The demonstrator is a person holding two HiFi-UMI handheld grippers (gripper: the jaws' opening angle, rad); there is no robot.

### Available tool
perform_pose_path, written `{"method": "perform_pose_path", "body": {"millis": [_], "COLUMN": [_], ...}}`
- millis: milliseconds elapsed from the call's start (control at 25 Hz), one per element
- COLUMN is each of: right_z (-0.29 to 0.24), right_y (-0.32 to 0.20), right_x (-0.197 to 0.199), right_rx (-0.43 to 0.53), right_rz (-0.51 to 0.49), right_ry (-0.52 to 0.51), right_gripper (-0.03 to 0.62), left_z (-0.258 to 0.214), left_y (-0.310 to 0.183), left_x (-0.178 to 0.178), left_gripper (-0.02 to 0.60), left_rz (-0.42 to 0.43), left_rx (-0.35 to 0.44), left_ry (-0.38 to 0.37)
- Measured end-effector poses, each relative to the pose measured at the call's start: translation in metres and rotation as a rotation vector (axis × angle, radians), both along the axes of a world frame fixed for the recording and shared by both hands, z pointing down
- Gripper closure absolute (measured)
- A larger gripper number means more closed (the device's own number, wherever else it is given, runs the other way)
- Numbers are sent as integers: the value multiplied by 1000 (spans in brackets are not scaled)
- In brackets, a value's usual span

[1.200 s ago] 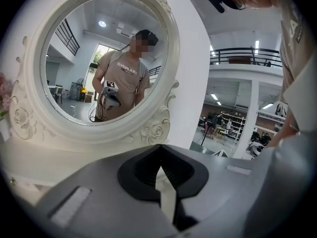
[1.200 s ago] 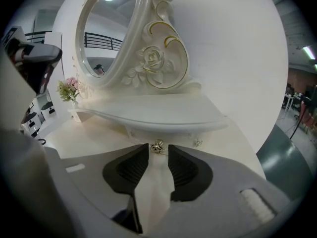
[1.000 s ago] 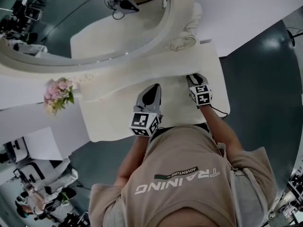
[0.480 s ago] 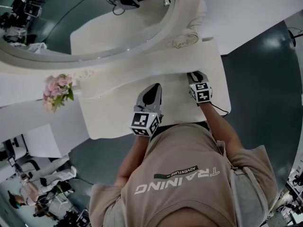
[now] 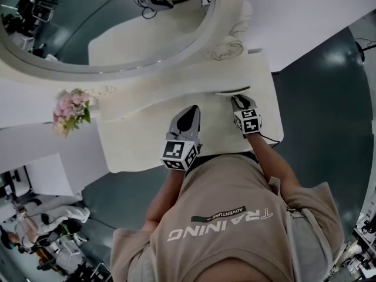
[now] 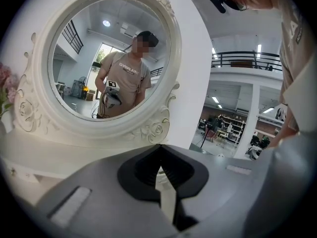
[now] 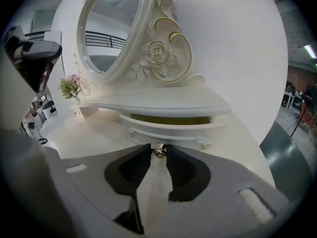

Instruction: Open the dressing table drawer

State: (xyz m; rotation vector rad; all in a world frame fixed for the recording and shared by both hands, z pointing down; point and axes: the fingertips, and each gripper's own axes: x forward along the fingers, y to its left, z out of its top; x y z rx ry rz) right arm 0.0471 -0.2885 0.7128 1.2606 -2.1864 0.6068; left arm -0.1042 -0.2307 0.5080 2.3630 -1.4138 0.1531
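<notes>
Cream-white painted wood makes up the dressing table, whose smooth counter has a wavy front edge. One oval mirror rises from its back edge in a thick carved frame, with moulded roses and gilt-lined scrolls at the foot. One shallow drawer with a bowed front sits near the counter's back right corner, under a thin raised shelf. It stands a little way out, so that a yellowish strip of its inside shows. Its front carries one small shiny metal knob in the middle and two tiny studs, one towards each end.

Grey, moulded fingers of the right gripper are clamped on that knob. The left gripper hangs above the middle of the counter, its fingers together at the tips with nothing between them.

One bunch of pink flowers stands at the counter's back left corner. A white wall backs the table, the floor is dark grey-green and glossy, and the mirror reflects a person and a large hall.
</notes>
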Motion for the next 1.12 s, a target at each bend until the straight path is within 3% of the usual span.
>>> {"method": "perform_pose_path", "body": {"millis": [680,800,1000,1120], "right_z": [4,9,15,9], "right_y": [28,35,52,56], "right_x": [6,9,31,48], "right_rx": [-19,-47,-110,-106], "right_rz": [-8,7,58,72], "right_ry": [-34,-68,-125,-129], "right_gripper": [491,441,442,490], "left_z": [-2,-1,-1,0], "left_y": [21,23,25,24], "left_x": [7,9,12,12], "left_gripper": [563,563,563,563], "left_rz": [-4,-3,-4,-6], "left_rx": [4,4,8,7], "left_ry": [-4,-8,-9,-14]}}
